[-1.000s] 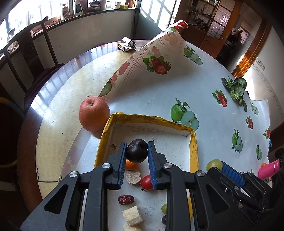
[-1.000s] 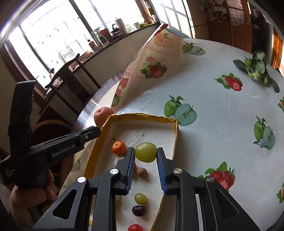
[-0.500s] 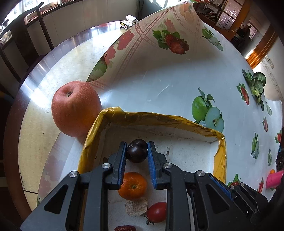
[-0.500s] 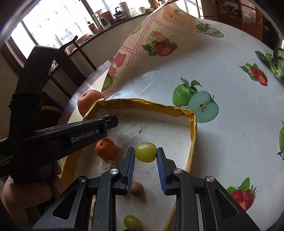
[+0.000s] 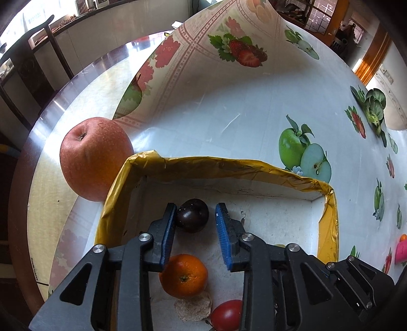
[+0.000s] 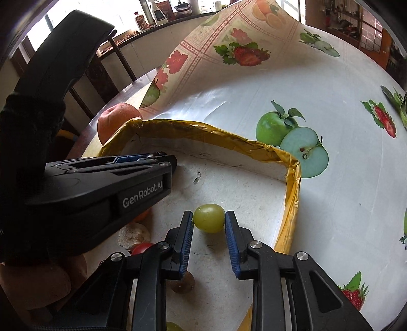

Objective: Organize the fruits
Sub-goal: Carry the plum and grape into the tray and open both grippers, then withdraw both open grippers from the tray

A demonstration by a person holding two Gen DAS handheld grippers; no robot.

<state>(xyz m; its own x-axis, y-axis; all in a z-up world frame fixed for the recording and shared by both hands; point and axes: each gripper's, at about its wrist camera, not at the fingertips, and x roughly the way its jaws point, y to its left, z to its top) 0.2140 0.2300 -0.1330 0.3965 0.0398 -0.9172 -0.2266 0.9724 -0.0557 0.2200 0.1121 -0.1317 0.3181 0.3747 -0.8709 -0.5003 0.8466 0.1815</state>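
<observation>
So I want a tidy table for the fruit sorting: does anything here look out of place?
Yes. The far edge of the tablecloth curls up, showing its printed underside and bare table. A big apple sits outside the yellow-rimmed tray, against its corner.

Inside the tray (image 5: pixel 328 219), a plum (image 5: pixel 192 215) sits between the left gripper's (image 5: pixel 195 224) fingers, a mandarin (image 5: pixel 183 275) nearer beneath them; an apple (image 5: pixel 95 157) rests outside, far left.

tablecloth (image 5: pixel 229 122): fruit print, corner curled up | chair (image 5: pixel 33 58): dark wood, beyond counter (image 5: pixel 84 86) | bottles (image 6: pixel 152 15): on windowsill
</observation>
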